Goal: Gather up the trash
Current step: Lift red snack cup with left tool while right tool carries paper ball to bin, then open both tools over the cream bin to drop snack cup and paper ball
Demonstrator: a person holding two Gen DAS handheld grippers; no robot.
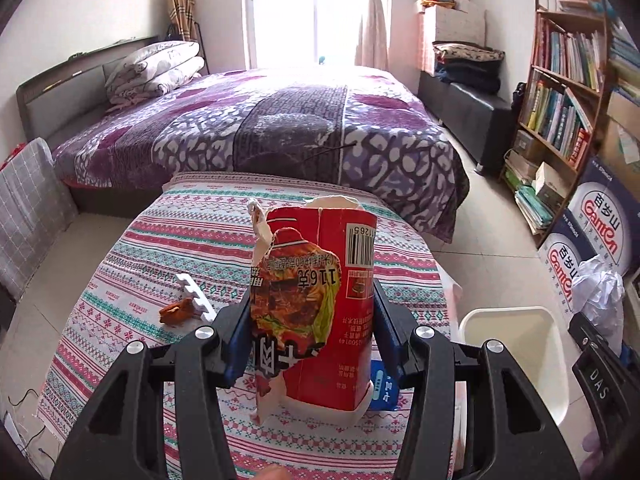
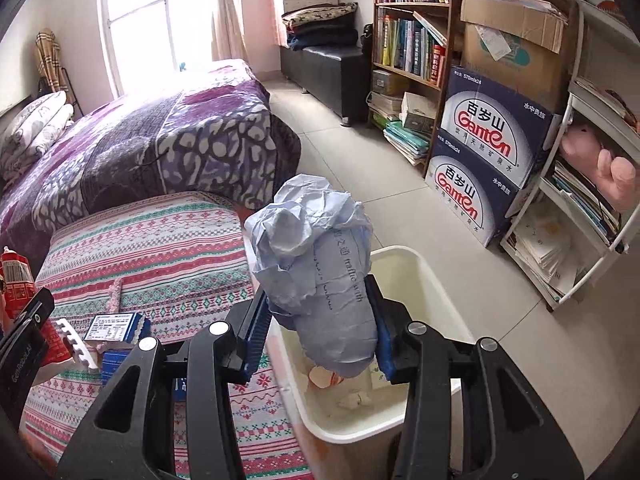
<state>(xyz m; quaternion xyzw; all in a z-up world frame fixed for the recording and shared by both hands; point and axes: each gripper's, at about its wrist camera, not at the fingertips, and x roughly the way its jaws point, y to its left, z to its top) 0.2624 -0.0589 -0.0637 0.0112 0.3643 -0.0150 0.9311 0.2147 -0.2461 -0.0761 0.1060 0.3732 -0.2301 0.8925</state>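
Note:
My left gripper (image 1: 314, 322) is shut on a torn red noodle cup (image 1: 320, 304) and holds it above the striped table (image 1: 132, 280). The cup also shows at the left edge of the right wrist view (image 2: 14, 280). My right gripper (image 2: 320, 320) is shut on a crumpled ball of pale blue paper (image 2: 316, 264) and holds it over the white trash bin (image 2: 420, 276). The bin holds some scraps; it also shows in the left wrist view (image 1: 516, 352). An orange scrap (image 1: 176, 311), a white toothed foam piece (image 1: 196, 296) and a blue packet (image 2: 116, 326) lie on the table.
A bed with a purple blanket (image 1: 260, 120) stands beyond the table. A bookshelf (image 2: 408, 40) and stacked blue Ganten boxes (image 2: 488, 148) line the right wall, with a white rack (image 2: 580, 200) beside them. A black bench (image 2: 324, 68) stands farther back.

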